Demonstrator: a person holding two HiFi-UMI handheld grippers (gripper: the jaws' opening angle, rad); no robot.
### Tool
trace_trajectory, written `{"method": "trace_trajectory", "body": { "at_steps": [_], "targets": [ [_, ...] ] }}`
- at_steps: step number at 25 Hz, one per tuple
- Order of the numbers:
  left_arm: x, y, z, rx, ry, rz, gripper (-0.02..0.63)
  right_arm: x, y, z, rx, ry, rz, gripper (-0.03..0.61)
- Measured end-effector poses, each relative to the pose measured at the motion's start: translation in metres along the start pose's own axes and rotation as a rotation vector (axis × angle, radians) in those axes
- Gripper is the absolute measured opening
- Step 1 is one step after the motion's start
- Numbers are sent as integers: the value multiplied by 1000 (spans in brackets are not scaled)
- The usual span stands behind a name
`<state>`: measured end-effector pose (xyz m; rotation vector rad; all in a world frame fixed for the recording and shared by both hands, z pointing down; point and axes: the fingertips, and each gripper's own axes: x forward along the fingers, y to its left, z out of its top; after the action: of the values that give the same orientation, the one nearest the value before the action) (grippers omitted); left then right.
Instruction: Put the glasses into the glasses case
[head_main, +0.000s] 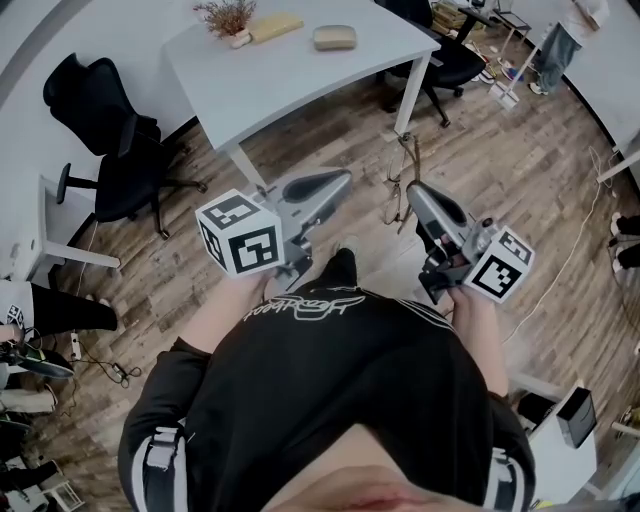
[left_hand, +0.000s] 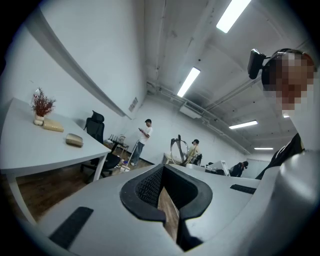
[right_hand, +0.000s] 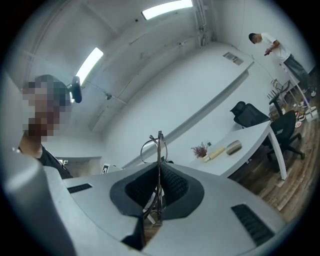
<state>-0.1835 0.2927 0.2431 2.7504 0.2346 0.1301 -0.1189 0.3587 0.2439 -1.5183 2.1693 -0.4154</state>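
Thin metal-framed glasses (head_main: 408, 172) hang folded from my right gripper (head_main: 411, 190), which is shut on them above the wooden floor. In the right gripper view the glasses (right_hand: 158, 155) stand upright between the pads, one lens ring showing above the right gripper (right_hand: 157, 202). The beige glasses case (head_main: 335, 37) lies closed on the white table (head_main: 300, 75), well ahead of both grippers. It also shows as the case (left_hand: 74, 140) at the left and the case (right_hand: 233, 147) at the right. My left gripper (head_main: 344, 179) is shut and holds nothing; the left gripper (left_hand: 169, 207) shows only floor through its slit.
On the table a vase of dried flowers (head_main: 228, 15) stands beside a long beige object (head_main: 275, 27). Black office chairs (head_main: 120, 150) flank the table, another chair (head_main: 450, 55) behind it. A person (left_hand: 144, 138) stands far off. The table leg (head_main: 405, 95) is ahead.
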Motion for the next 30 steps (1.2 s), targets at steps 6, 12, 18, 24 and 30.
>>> {"method": "trace_trajectory", "body": {
  "at_steps": [6,12,18,24,30],
  "targets": [
    [20,30,-9,-42,17,-16,6,12,-31,-10,19,38,-28,20],
    [35,88,3,-80,10,4,6,56,-77,-4,39,79,-21,20],
    [46,180,34,-118,15,42,6,133,-133,11,32,107,-12,20],
    [72,260,67,-124,39,37,6,196,-194,26,45,133,-36,20],
    [97,353,112,-167,35,25,6,273,-251,51,30,191,-73,19]
  ]
}}
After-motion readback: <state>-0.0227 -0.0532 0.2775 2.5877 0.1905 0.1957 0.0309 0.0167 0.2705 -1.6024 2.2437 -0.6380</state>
